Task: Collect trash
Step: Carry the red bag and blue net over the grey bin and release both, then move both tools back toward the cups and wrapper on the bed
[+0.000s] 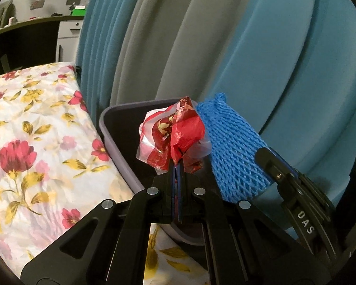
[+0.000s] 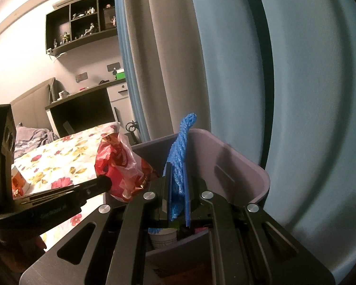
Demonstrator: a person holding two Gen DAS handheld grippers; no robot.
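My left gripper (image 1: 177, 166) is shut on a crumpled red and white plastic wrapper (image 1: 175, 133) and holds it over the grey-purple bin (image 1: 114, 128). My right gripper (image 2: 176, 178) is shut on a blue foam net sleeve (image 2: 180, 152) and holds it over the same bin (image 2: 237, 161). The sleeve also shows in the left wrist view (image 1: 230, 152), just right of the wrapper, with the right gripper (image 1: 268, 156) on it. The wrapper shows in the right wrist view (image 2: 121, 166) at the bin's left rim, with the left gripper (image 2: 104, 182) beside it. A white paper cup (image 2: 162, 237) lies inside the bin.
A bed with a floral sheet (image 1: 35, 142) lies left of the bin. Blue and grey curtains (image 1: 225, 35) hang right behind the bin. A dark desk (image 2: 83, 104) and wall shelves (image 2: 80, 23) stand at the far side. An orange and white cup (image 2: 19, 180) sits on the bed.
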